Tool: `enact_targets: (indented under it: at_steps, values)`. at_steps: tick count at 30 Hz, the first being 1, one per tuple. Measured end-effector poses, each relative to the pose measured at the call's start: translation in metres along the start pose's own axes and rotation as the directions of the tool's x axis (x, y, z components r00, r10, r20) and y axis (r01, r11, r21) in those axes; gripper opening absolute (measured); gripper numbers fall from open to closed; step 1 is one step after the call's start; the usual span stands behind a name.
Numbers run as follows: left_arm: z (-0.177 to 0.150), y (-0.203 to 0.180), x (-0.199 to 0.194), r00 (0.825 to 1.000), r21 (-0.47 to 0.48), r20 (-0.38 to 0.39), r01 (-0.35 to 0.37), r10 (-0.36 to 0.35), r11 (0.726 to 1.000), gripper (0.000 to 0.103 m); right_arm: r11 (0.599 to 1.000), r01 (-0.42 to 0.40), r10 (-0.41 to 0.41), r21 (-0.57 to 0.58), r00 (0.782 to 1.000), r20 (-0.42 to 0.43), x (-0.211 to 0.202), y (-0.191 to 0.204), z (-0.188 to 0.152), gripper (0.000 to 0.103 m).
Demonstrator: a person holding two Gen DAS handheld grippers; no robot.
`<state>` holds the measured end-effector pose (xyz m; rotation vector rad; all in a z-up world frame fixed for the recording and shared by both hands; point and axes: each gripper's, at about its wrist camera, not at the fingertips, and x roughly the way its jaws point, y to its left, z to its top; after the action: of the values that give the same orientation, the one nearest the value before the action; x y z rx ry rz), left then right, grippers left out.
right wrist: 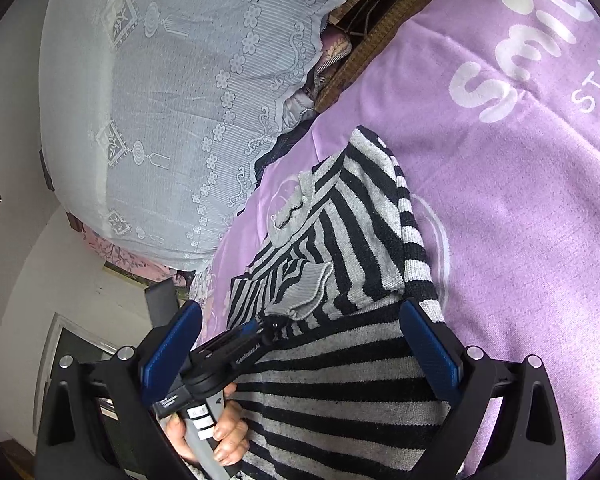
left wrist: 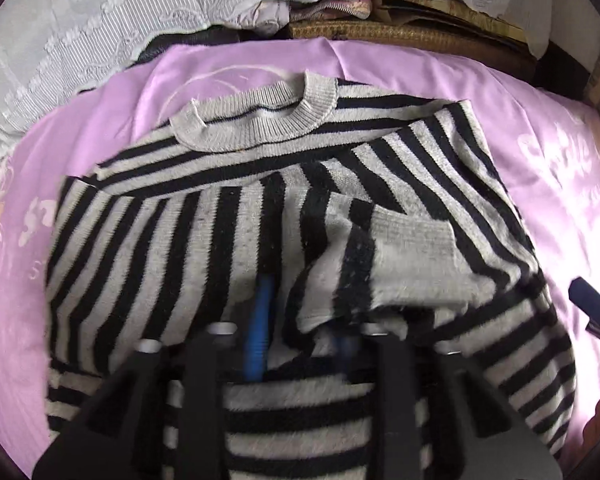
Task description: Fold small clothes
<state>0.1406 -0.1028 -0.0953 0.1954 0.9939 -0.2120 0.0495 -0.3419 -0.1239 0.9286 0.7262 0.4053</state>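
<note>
My two grippers over one striped sweater on the bed.

My left gripper (left wrist: pixel 300 344) pinches a fuzzy fold of the black-and-grey knit sweater (left wrist: pixel 228 232); my right gripper (right wrist: pixel 300 344) hovers with its two ribbed blue pads spread wide, holding nothing. The sweater lies mid-bed on the smooth lilac sheet (right wrist: pixel 520 208), one cuff folded across, ribbed grey collar (left wrist: pixel 256 120) toward the far edge, below white lace cloth (right wrist: pixel 172 92).

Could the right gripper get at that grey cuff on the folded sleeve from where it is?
Probably yes. The right gripper is open and pointed toward the grey cuff, which lies exposed on top of the striped sweater. The left gripper, shut on sweater fabric close by, might crowd it.
</note>
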Motion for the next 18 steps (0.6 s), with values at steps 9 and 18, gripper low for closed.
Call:
enact_targets:
  at_steps: [9, 18]
  values:
    - [-0.038, 0.070, -0.085, 0.973, -0.016, 0.215, -0.087, 0.089, 0.996, 0.095, 0.994, -0.086, 0.080, -0.071, 0.994, -0.077, 0.013, 0.031, -0.019, 0.085]
    - [-0.032, 0.156, -0.059, 0.972, -0.222, 0.145, -0.150, 0.185, 0.963, 0.095, 0.996, 0.062, -0.072, -0.071, 0.988, -0.137, 0.072, 0.046, -0.006, 0.074]
